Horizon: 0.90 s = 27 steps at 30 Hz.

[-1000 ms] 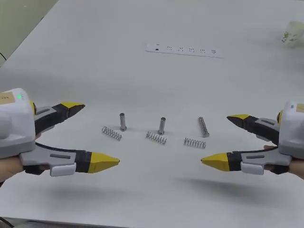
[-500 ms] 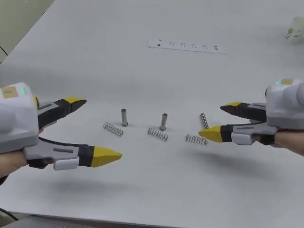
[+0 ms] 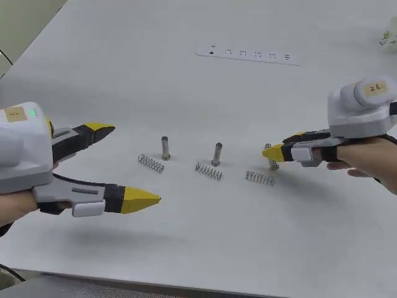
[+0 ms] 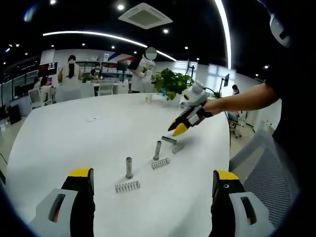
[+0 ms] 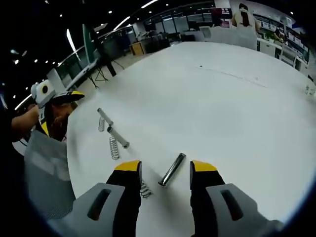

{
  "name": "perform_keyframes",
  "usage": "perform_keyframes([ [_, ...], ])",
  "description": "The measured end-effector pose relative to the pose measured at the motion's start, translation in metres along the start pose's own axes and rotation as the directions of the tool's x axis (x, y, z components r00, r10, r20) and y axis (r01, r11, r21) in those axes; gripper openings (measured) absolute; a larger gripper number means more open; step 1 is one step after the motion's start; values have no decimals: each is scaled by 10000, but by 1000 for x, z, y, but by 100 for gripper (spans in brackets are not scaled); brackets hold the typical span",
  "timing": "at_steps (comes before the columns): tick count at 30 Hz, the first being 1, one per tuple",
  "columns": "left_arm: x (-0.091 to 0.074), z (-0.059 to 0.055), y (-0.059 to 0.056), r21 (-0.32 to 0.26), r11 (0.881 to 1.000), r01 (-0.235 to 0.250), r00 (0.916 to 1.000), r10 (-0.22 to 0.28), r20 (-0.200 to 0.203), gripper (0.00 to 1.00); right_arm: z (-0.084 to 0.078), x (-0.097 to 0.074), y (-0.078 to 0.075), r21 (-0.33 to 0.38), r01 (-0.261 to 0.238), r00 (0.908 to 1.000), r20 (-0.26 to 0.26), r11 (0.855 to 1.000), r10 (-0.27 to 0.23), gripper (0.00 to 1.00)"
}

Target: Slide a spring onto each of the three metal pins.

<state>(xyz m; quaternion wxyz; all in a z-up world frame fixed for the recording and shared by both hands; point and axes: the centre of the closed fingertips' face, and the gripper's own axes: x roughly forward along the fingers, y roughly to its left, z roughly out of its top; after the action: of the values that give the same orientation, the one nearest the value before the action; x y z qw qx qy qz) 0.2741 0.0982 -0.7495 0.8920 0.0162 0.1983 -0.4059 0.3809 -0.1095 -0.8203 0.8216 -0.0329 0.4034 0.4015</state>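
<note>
A: The right pin (image 5: 172, 169) is straddled by the right tool (image 3: 284, 145). The jaws are parted and nothing is clamped yet.

B: And the left tool (image 3: 127, 162) is held wide open at the near left, with nothing in it. The left spring (image 3: 151, 163), middle spring (image 3: 208, 171) and right spring (image 3: 259, 178) are laid loose, each just on the near side of its pin.

A: A grip low on the shaft is called for here, so the top end is kept free for the right spring. Whether that pin is stood upright or tipped cannot be told.

B: A gentle squeeze is advised. Smooth round metal is easily squirted out sideways on so slick a surface.

A: The worktop (image 3: 186, 87) is seen to be broad, white and matte, with a power strip (image 3: 248, 54) laid at the far side.

B: Beyond it, an open office is shown, with strip lights, a potted plant (image 4: 170, 81), desks and people far off.
</note>
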Motion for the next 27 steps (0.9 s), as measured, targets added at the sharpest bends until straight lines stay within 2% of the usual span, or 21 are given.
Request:
perform_keyframes([
  [1,0,0,0,-18,10000,-15,10000,15,16,97,0,2,-2,256,56,10000,-31,9997,-55,36],
  [6,0,0,1,-36,10000,-24,10000,24,40,96,6,9,-6,435,196,9998,-73,9989,-193,32],
  [12,0,-2,0,-63,10000,23,10000,-23,-20,96,-1,16,-12,575,461,9977,-522,9973,-431,30],
  [21,-2,-4,2,-79,10000,9,9999,-10,-116,96,-10,19,-17,976,773,9919,-1086,9922,-666,20],
  [22,-2,-4,2,-93,10000,13,9999,-15,-120,96,-7,20,-18,785,769,9929,-967,9939,-691,20],
  [27,-3,-4,2,-81,10000,44,9999,-45,-166,96,-10,23,-14,564,839,9899,-1188,9949,-767,16],
])
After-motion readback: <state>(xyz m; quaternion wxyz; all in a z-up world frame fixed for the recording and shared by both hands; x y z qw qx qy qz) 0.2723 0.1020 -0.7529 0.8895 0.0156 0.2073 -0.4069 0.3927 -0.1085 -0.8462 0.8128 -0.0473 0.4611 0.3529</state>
